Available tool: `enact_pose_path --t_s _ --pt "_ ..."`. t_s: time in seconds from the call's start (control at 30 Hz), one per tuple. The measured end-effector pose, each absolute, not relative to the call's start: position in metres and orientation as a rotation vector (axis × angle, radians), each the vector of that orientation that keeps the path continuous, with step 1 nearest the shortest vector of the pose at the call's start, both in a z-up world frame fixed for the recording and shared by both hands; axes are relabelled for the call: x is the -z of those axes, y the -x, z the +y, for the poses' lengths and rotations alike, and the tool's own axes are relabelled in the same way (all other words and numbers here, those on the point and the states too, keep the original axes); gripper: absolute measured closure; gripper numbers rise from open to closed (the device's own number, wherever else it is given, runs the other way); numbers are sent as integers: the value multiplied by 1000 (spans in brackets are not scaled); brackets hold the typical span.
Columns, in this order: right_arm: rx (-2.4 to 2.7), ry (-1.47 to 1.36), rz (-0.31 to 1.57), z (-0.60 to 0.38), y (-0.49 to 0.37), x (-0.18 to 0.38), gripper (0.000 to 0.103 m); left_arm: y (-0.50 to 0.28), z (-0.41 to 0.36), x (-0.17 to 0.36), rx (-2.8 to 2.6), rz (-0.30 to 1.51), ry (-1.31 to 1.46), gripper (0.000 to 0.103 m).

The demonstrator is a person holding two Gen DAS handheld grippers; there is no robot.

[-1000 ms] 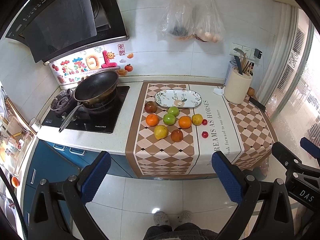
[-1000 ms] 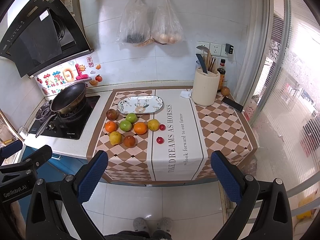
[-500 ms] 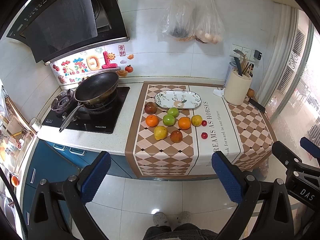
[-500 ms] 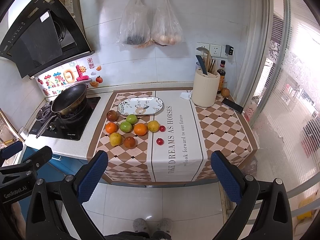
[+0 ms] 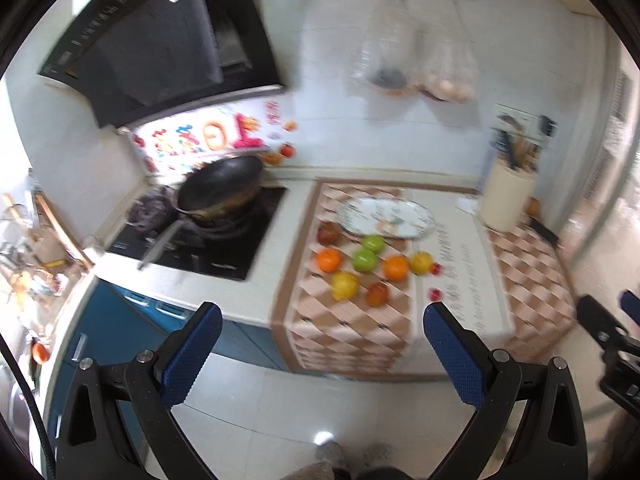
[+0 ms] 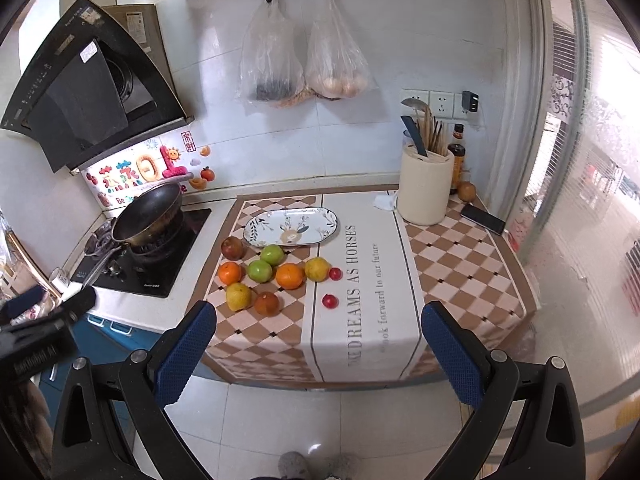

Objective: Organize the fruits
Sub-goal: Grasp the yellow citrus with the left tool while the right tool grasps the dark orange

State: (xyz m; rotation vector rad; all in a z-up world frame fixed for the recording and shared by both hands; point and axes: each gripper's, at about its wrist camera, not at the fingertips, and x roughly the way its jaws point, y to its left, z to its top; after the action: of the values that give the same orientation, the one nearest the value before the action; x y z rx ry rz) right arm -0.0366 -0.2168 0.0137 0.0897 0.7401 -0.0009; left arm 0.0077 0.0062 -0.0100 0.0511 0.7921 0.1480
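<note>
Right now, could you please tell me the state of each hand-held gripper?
Left hand-held gripper: open, holding nothing, back from the counter.
Right hand-held gripper: open, holding nothing, also back from the counter.

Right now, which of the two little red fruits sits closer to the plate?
The small red fruit touching the yellow fruit is closer to the plate. The other small red one lies alone on the white stripe, nearer the counter edge.

Blurred fruits (image 5: 362, 266) lie seemingly beside the plate (image 5: 424, 222).
</note>
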Motion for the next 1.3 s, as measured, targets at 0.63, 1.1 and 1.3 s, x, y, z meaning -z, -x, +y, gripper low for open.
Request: enact_pose_path --t_s 0.63,1.1,1.3 --pt "-186 -235 1172 -150 -171 226 20 -174 81 169 -313 1142 -114 0" --pt "-167 -265 1428 -87 -287 372 46 -295 97 284 -15 1475 5 12" --pt "-82 -253 1431 -107 -280 368 46 -317 68 302 171 1545 -10 12"
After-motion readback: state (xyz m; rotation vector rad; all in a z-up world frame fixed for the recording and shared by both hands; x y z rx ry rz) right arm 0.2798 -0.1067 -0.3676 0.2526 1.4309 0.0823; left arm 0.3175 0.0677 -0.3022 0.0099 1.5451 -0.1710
